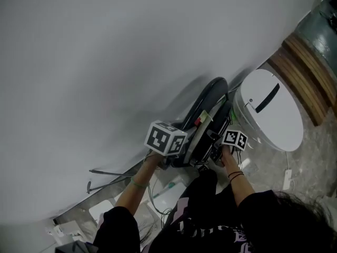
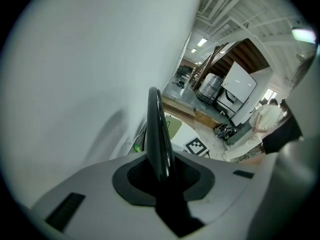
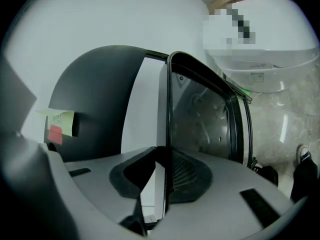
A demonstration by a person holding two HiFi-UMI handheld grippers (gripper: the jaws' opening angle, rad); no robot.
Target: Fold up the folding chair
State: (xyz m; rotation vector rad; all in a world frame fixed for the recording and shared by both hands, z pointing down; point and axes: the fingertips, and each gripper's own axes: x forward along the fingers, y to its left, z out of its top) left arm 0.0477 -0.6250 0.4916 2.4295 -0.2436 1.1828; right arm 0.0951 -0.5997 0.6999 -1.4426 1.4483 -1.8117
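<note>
Against white wall [image 1: 105, 62]: left hand-held gripper [image 2: 162, 171], right hand-held gripper [image 3: 165, 184] clamp folding chair [image 1: 208, 96]; yellow tag [image 3: 60, 118] unreadable.

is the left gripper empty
No, the chair has its black edge clamped between the jaws of the left gripper.

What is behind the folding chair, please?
A plain white wall rises directly behind the folding chair. The chair itself covers the wall's foot there, so whether they touch cannot be seen.
</note>
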